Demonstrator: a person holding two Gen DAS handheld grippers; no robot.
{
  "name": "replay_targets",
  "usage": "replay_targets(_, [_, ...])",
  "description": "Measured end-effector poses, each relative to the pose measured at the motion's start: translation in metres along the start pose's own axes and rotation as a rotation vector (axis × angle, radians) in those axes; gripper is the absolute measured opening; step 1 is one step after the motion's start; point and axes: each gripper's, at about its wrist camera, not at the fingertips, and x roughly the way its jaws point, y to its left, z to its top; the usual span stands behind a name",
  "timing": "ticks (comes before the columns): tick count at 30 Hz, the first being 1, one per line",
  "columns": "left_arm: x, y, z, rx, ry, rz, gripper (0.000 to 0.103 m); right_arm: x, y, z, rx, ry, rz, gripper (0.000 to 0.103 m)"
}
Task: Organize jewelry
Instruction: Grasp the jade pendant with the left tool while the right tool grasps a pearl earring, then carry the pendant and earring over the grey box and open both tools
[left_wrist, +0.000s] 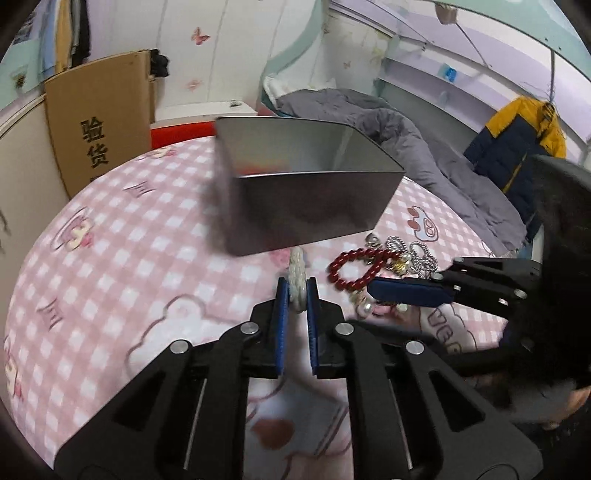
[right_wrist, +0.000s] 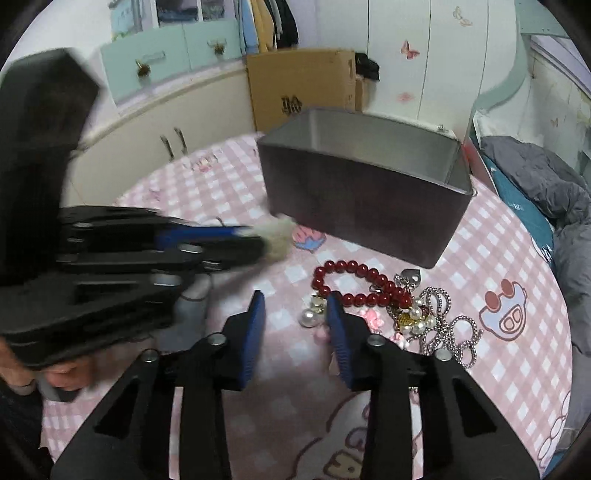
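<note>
The left gripper (left_wrist: 296, 286) clamps a white beaded bracelet (left_wrist: 297, 271) bound for the far grey box (left_wrist: 314, 210), while the right gripper (right_wrist: 295, 306) gapes empty near the red bead bracelet (right_wrist: 354, 286).

A home bedroom — a rumpled grey duvet (left_wrist: 424, 147) lies on a bed beyond the pink checked cover's (left_wrist: 122, 236) far edge, with butterfly-stickered wardrobe doors (right_wrist: 410, 51) and hanging clothes (right_wrist: 266, 22) behind.

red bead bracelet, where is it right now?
The red bead bracelet lies on the pink checked sheet in front of the grey box, at the left of the jewelry pile, just beyond the right tool.
</note>
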Motion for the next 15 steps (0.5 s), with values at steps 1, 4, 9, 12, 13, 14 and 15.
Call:
replay_targets(1, [-0.003, 0.004, -0.002, -0.012, -0.003, 0.002, 0.01, 0.004, 0.0, 0.001, -0.005, 0.012, -0.009, 0.023])
replay_targets(4, [-0.009, 0.014, -0.008, -0.045, -0.005, 0.002, 0.01, 0.006, 0.003, 0.003, -0.039, 0.021, -0.034, 0.015])
replay_targets(9, [-0.02, 0.019, -0.016, -0.051, -0.02, 0.008, 0.01, 0.001, 0.008, 0.003, -0.056, 0.012, -0.025, 0.009])
replay_targets(12, [-0.027, 0.02, -0.02, -0.052, -0.028, 0.012, 0.01, -0.013, 0.003, -0.002, -0.012, -0.024, 0.02, 0.009])
replay_targets(13, [-0.03, 0.021, -0.022, -0.054, -0.032, 0.013, 0.01, -0.019, 0.002, -0.002, 0.001, -0.038, 0.034, 0.009])
replay_targets(14, [-0.033, 0.021, -0.023, -0.055, -0.035, 0.014, 0.01, -0.027, 0.0, -0.002, 0.016, -0.058, 0.053, 0.009])
replay_targets(15, [-0.038, 0.021, -0.023, -0.056, -0.043, 0.015, 0.01, -0.032, 0.0, -0.001, 0.021, -0.068, 0.057, 0.009])
